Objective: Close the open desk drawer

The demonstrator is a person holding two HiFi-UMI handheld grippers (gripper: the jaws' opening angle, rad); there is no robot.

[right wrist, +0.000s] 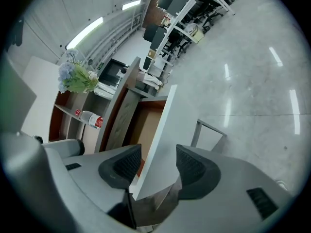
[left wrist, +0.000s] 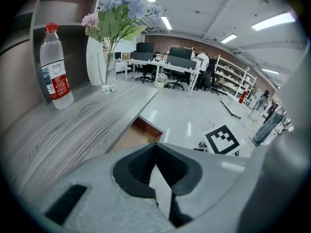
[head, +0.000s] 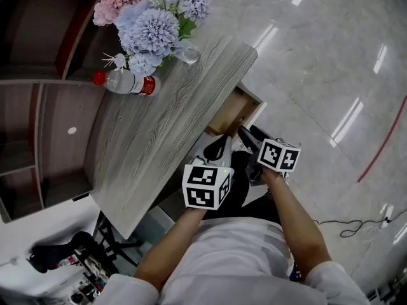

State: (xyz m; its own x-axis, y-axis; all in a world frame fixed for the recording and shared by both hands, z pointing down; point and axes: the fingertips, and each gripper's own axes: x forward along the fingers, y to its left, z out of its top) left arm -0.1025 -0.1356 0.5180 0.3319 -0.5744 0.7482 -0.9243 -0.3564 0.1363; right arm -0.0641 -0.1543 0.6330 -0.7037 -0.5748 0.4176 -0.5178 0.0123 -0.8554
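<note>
The desk drawer (head: pixel 234 112) stands pulled out from under the right edge of the grey wood-grain desk (head: pixel 152 138), showing its brown inside. In the right gripper view its white front panel (right wrist: pixel 165 125) runs edge-on between the two dark pads (right wrist: pixel 189 165) of my right gripper (right wrist: pixel 158 152), which is open and does not press on it. A metal handle (right wrist: pixel 210 130) sticks out on the panel's right. My left gripper (left wrist: pixel 155 147) is shut on nothing and hovers just short of the drawer (left wrist: pixel 138 132). In the head view the left gripper (head: pixel 218 146) and right gripper (head: pixel 245 135) sit side by side below the drawer.
On the desk stand a water bottle (head: pixel 124 81) and a glass vase of flowers (head: pixel 152 24). A brown shelf unit (head: pixel 38 119) backs the desk. A chair base (head: pixel 70 250) is at lower left, and a cable (head: pixel 356 224) lies on the shiny floor at right.
</note>
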